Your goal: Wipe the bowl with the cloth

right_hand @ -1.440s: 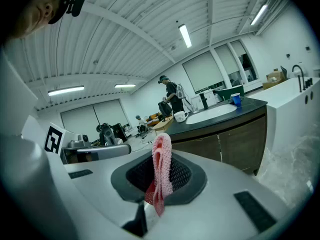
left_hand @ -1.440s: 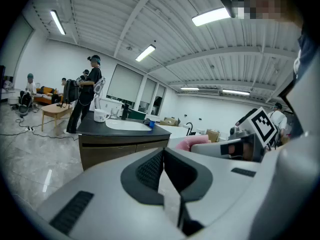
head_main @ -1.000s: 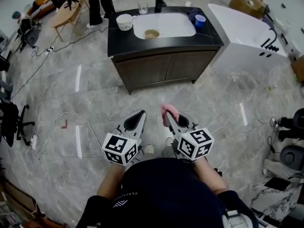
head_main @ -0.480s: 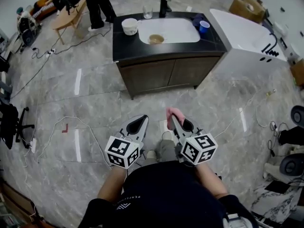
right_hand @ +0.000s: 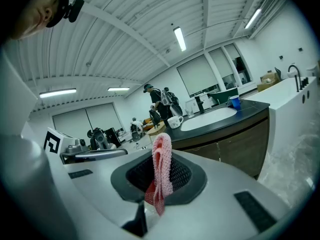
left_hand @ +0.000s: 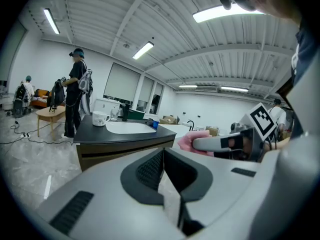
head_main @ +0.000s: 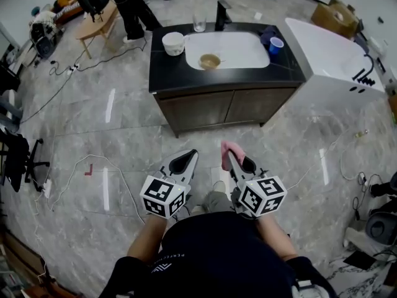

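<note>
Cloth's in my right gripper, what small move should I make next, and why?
Probably step toward the counter. The right gripper is shut on the cloth, but the bowl lies in the sink well ahead of both grippers, so it looks out of reach. The left gripper is shut and empty.

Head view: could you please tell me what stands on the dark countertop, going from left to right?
White mug → drinking glass → black faucet → blue cup.
</note>
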`<state>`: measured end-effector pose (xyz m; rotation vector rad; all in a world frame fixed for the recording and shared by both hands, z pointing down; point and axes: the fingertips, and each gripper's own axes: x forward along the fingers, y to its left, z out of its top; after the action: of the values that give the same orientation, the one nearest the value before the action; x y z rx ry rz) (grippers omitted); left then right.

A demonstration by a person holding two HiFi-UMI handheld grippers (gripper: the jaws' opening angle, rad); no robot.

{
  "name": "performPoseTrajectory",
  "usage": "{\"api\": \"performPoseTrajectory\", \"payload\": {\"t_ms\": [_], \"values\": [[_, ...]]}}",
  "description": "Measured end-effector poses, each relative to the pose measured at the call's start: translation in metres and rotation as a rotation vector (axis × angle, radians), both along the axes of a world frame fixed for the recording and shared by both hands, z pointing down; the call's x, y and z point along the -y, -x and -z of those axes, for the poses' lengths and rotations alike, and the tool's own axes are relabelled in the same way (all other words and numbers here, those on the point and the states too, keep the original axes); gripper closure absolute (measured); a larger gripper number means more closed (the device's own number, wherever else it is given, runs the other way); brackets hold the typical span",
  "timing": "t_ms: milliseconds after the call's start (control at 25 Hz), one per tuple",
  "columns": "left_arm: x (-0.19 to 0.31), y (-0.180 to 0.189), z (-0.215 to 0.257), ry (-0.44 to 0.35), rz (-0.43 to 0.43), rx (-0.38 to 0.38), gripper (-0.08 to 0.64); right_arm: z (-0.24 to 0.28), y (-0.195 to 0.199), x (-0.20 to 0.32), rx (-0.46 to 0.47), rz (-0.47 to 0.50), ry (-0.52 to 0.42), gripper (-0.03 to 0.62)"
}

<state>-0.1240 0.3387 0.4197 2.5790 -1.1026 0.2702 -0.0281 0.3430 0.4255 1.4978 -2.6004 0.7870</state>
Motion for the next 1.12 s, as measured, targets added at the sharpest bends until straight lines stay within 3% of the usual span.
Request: {"api": "performPoseTrajectory", "payload": {"t_ms": [480, 1120], "values": [[0.067, -0.066, -0.002, 0.004, -0.033, 0.035, 0.551, -0.001, -0.045, 0.067, 0.008, 0.056, -0.004, 0.543], [0.103, -0.107, -0.01, 0.016, -0.058, 0.047, 0.551, -0.008, -0.08, 0.102, 0.018, 0.07, 0.003, 0.543]]}}
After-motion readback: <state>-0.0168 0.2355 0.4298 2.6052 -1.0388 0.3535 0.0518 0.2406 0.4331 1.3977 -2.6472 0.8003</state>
